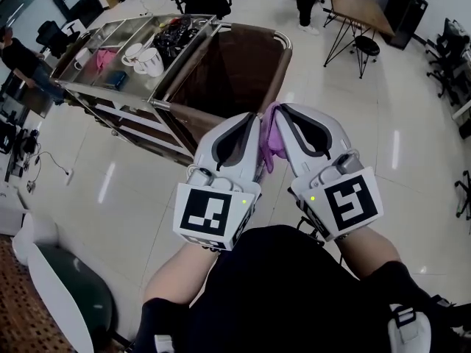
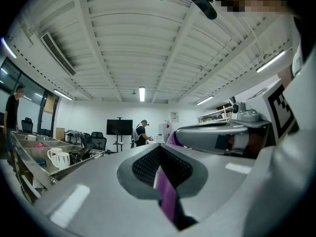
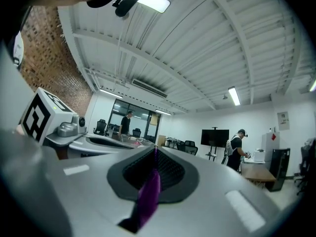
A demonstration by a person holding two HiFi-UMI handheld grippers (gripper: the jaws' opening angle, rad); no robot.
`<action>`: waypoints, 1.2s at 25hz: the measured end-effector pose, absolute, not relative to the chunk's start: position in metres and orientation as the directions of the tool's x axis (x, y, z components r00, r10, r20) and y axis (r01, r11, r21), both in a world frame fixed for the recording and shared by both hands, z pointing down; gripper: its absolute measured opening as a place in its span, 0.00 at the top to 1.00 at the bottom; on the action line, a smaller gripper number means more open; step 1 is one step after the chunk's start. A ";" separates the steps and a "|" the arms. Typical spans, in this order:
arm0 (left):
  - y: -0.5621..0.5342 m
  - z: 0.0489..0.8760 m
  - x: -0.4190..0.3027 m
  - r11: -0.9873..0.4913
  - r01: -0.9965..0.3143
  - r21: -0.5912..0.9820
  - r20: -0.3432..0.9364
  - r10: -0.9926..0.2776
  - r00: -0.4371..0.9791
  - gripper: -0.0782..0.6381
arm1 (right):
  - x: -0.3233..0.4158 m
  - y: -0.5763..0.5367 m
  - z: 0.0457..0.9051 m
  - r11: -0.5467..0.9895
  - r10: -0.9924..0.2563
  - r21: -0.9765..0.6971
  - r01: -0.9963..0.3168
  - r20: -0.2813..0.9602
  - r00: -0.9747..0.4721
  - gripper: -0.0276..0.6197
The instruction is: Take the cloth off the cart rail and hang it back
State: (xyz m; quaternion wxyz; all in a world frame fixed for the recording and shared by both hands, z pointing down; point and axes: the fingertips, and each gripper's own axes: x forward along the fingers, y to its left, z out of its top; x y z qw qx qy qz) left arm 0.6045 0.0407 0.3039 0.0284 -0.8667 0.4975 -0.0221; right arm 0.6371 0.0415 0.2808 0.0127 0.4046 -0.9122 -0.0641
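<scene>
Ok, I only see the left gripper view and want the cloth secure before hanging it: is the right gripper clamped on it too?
Observer: Yes, the right gripper view shows the right gripper with its jaws shut on the purple cloth.
Operator: Where is the rail?
Observer: In the head view the cart rail runs just ahead of the cloth, edging the brown bag.
Operator: Is the cloth stretched tight?
Observer: No, it hangs bunched between the right gripper and the left gripper.

L tongs (image 2: pixel 160 174) closed on purple cloth (image 2: pixel 167 194); cart (image 2: pixel 34 157) left.
</scene>
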 end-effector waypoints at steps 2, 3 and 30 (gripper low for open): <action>0.040 0.306 0.608 -0.494 -0.866 -0.071 0.017 -0.869 0.494 0.89 | 0.642 0.039 0.282 0.669 -0.736 0.123 -0.733 -0.025 -0.676 0.94; 0.039 0.307 0.609 -0.490 -0.869 -0.070 0.020 -0.871 0.490 0.89 | 0.644 0.039 0.282 0.671 -0.735 0.122 -0.732 -0.024 -0.678 0.94; 0.028 0.306 0.630 -0.366 -0.915 -0.169 -0.115 -0.915 0.387 0.89 | 0.658 0.033 0.273 0.770 -0.590 0.153 -0.620 -0.198 -0.782 0.94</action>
